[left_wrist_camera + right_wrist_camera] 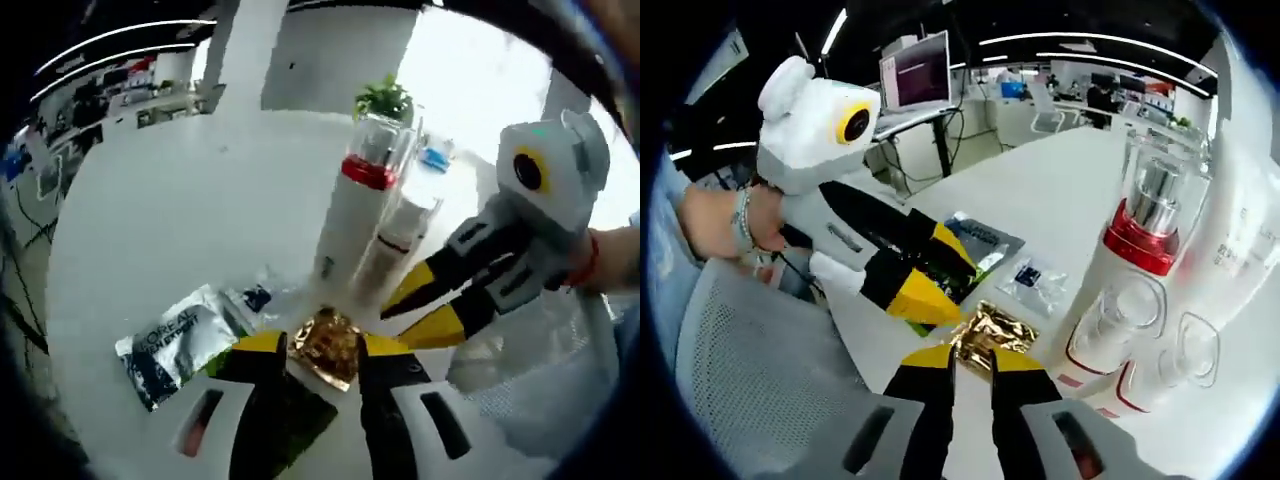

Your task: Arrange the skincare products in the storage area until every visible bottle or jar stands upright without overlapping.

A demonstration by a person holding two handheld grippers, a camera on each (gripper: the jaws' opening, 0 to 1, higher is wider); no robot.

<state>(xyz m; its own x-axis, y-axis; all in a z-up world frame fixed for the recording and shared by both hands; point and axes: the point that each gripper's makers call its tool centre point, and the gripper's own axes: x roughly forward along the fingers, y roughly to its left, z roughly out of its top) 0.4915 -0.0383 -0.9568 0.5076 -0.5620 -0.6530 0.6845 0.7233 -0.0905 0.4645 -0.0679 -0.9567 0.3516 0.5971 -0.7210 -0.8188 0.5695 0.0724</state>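
Left gripper (322, 352) spread around gold sachet (327, 345) flat at 12 o'clock, silver sachet (178, 342) at 10, upright bottles (352, 225) at 1; right gripper (971, 362) narrowly parted, tips nearly pinching same gold sachet.

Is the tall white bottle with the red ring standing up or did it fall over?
Standing up. The tall white bottle rests on its base on the white table, clear cap on top, with smaller bottles upright beside it.
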